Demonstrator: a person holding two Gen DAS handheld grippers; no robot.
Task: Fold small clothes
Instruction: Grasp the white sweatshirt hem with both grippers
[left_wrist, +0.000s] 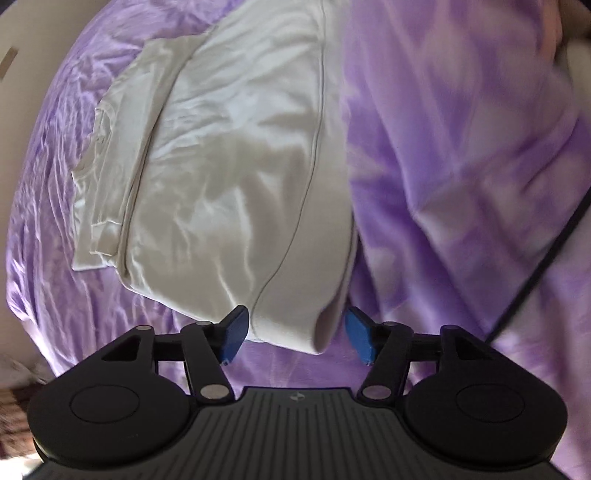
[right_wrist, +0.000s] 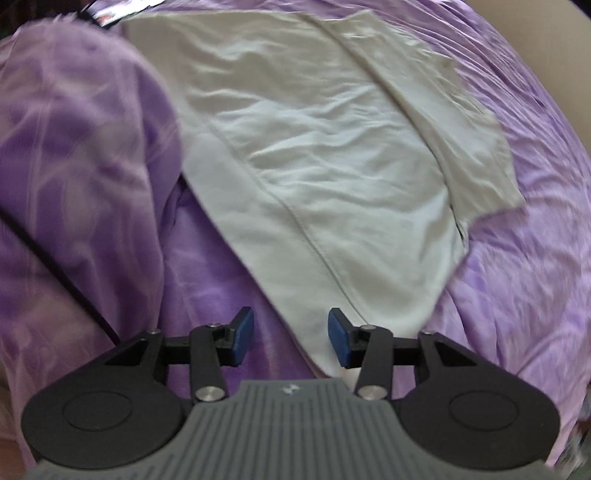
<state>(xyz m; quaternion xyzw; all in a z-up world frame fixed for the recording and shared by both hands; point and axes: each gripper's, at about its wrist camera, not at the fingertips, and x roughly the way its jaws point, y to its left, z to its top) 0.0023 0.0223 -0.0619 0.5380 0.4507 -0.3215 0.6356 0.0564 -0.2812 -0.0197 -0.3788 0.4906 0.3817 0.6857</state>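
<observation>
A white cotton garment (left_wrist: 236, 177), folded over on itself with a stitched hem running along its near side, lies on a crinkled purple bedsheet (left_wrist: 48, 206). In the left wrist view a narrower folded layer sticks out from under its left edge, and the near corner of the hem curls up a little.

The left claw (left_wrist: 295, 334) points steeply down at that corner. Its blue pads (left_wrist: 234, 334) stand spread, with the hem corner lying between them; neither pad presses on the cloth.

The right claw (right_wrist: 291, 338) likewise points down at the garment's other near corner. Its blue pads (right_wrist: 338, 338) stand apart, the right one over the white cloth, the left one over the bedsheet, and nothing is pinched.

A person's loose purple tie-dye clothing (right_wrist: 74, 155) fills the left of the right wrist view, blurred, with a thin black cord (right_wrist: 55, 266) running across it.
</observation>
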